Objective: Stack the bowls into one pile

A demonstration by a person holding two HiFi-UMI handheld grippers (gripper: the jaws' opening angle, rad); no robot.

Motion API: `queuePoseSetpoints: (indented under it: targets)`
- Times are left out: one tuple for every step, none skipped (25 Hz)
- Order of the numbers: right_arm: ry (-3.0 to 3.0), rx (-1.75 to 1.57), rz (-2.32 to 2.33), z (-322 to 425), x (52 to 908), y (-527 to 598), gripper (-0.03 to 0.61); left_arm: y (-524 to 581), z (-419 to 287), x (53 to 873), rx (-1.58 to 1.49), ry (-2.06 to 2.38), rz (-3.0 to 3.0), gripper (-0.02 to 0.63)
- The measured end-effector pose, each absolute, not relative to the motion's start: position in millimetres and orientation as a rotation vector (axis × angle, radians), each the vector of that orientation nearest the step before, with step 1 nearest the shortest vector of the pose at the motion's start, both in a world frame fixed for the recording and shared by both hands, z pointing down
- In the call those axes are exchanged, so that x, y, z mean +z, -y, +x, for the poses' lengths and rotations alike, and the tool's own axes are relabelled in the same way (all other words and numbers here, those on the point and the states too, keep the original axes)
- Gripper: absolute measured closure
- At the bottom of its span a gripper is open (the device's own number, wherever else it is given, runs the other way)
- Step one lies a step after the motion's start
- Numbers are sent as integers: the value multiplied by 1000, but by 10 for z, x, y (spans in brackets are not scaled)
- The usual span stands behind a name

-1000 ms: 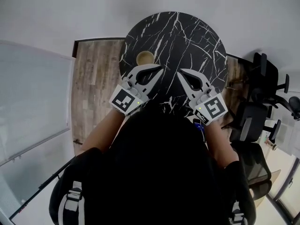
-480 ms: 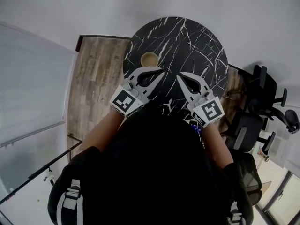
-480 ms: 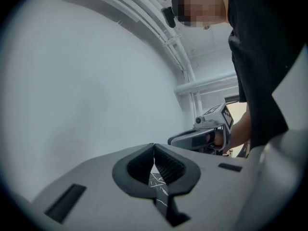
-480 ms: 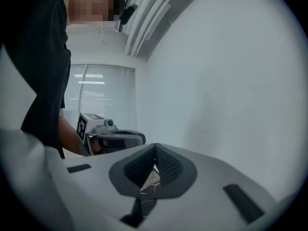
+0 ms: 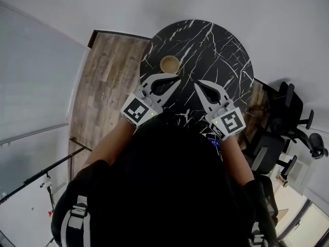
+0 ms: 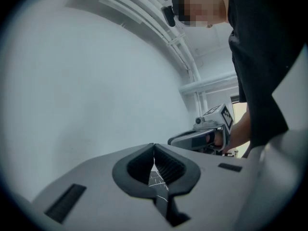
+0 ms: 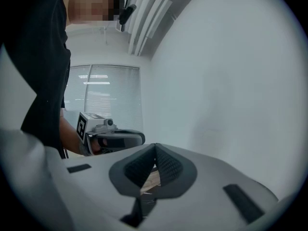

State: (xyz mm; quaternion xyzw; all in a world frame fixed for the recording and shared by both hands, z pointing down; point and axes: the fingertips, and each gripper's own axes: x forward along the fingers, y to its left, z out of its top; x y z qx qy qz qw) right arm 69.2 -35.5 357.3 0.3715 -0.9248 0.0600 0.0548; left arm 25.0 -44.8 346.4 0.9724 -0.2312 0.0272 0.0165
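A tan bowl, whether single or a pile I cannot tell, sits on the round black marble table, left of its middle. My left gripper hovers over the table's near part, just below and right of the bowl, its jaws shut with nothing in them. My right gripper is beside it, also shut and empty. In the left gripper view the left gripper has its tips together, and the right gripper shows beyond. The right gripper view shows the right gripper with jaws together.
Black office chairs stand right of the table. Wood flooring lies to its left, beside a pale wall panel. The person's dark torso hides the table's near edge.
The head view has swung, so the table and bowl sit further right in the picture. The bowl is now closer to my left gripper's tips. Both grippers stay shut.
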Motion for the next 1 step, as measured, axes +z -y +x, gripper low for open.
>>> queuePoseSetpoints:
  targets:
    - [2811,184,1124,676,3572,355,575,443,233,3463,85,724,3021,609]
